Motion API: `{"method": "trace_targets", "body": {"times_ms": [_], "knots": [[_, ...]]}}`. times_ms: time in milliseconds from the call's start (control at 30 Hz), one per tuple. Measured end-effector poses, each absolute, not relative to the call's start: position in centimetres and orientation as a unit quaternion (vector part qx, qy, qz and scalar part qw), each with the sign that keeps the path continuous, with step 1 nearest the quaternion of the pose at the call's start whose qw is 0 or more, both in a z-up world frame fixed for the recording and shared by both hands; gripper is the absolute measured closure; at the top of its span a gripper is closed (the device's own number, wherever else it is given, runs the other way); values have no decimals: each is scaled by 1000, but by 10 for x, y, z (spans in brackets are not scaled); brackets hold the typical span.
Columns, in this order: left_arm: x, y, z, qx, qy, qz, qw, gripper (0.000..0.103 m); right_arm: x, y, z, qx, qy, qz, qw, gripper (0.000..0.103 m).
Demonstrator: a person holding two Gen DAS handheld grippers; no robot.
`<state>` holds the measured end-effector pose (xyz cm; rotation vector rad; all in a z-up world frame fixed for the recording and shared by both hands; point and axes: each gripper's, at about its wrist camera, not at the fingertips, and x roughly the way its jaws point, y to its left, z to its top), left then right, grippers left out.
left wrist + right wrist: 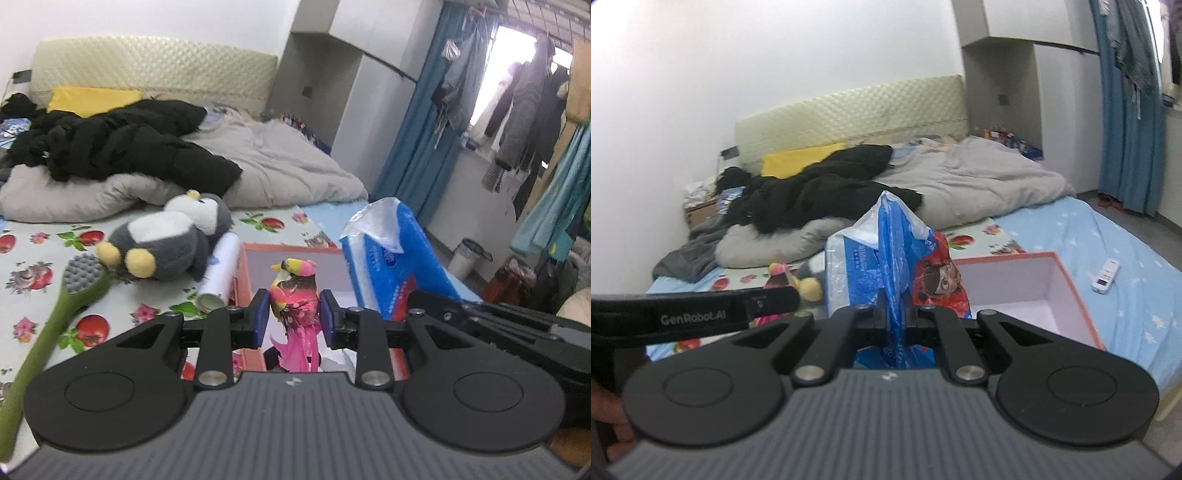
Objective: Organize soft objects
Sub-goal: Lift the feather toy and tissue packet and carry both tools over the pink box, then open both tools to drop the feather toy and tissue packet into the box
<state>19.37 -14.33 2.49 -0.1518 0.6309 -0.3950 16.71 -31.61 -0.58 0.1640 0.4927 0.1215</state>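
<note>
My left gripper (294, 314) is shut on a pink feathered toy bird (295, 295) and holds it above the open pink box (243, 280). My right gripper (895, 314) is shut on the blue plastic wrap of a tissue pack (886, 266), lifted just left of the box (1075, 291). The pack also shows in the left wrist view (391, 258), right of the box. A grey plush penguin (166, 240) lies on the fruit-print mat (37, 266), left of the box.
A green long-handled brush (55, 314) and a white roll (221, 266) lie on the mat near the penguin. A black coat (122, 144) and a grey duvet (288, 166) fill the far bed. A white remote (1105, 280) lies on the blue sheet.
</note>
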Motion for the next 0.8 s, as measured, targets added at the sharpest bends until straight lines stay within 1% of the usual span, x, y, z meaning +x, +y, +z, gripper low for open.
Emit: {"method": "trace_targets", "body": {"times_ms": [200,500,800], "knots": [[235,-179,-3,-63,345,-204,914,69,193,-343,-31,97,279,40,955,95],[306,-231,-62,-38,412,-222,883,69,236,-384,-85,123,348,10,929,94],[356,-264,-117,-7,456,-230,860,69,274,-406,-133,143,400,-5,905,93]]}}
